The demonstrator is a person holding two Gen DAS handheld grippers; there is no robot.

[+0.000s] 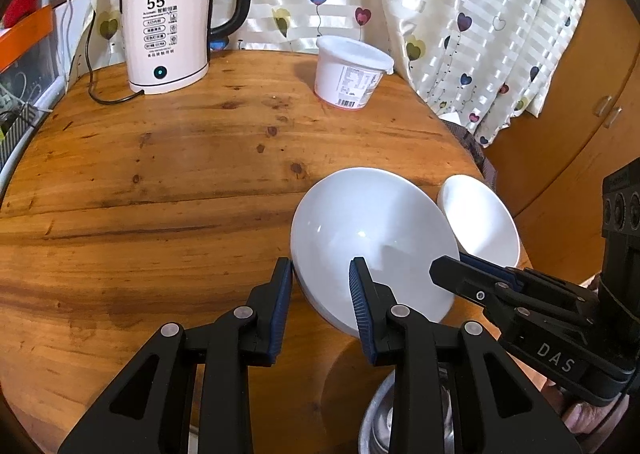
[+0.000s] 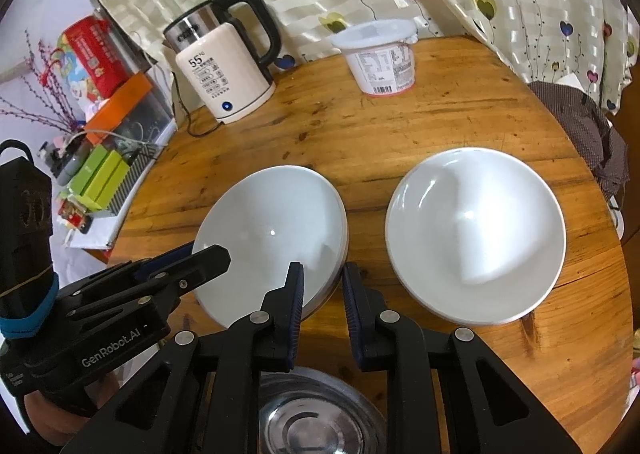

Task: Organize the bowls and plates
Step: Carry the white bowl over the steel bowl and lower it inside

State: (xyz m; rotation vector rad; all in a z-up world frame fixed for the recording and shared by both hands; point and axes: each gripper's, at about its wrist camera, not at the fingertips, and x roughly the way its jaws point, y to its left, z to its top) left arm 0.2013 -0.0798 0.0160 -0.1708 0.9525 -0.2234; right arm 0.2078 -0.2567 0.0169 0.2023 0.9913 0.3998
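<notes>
right wrist view: two white bowls on a round wooden table (image 2: 400,126), the left bowl (image 2: 272,238) tilted, its near rim clamped between the pads of the right gripper (image 2: 322,282). the left gripper (image 1: 320,278) straddles the same bowl's opposite rim, whether it presses cannot be told. the second bowl (image 2: 476,234) sits just beside, apart. a metal bowl (image 2: 316,414) lies below the grippers. a kettle (image 2: 224,66) and lidded tub (image 2: 380,54) stand at the far edge.

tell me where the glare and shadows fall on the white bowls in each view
Left wrist view: a small glint and a grey shadow sit inside the left bowl. Right wrist view: the right bowl shows a bright wedge of light with rim glints; fisheye bends the table edge.
</notes>
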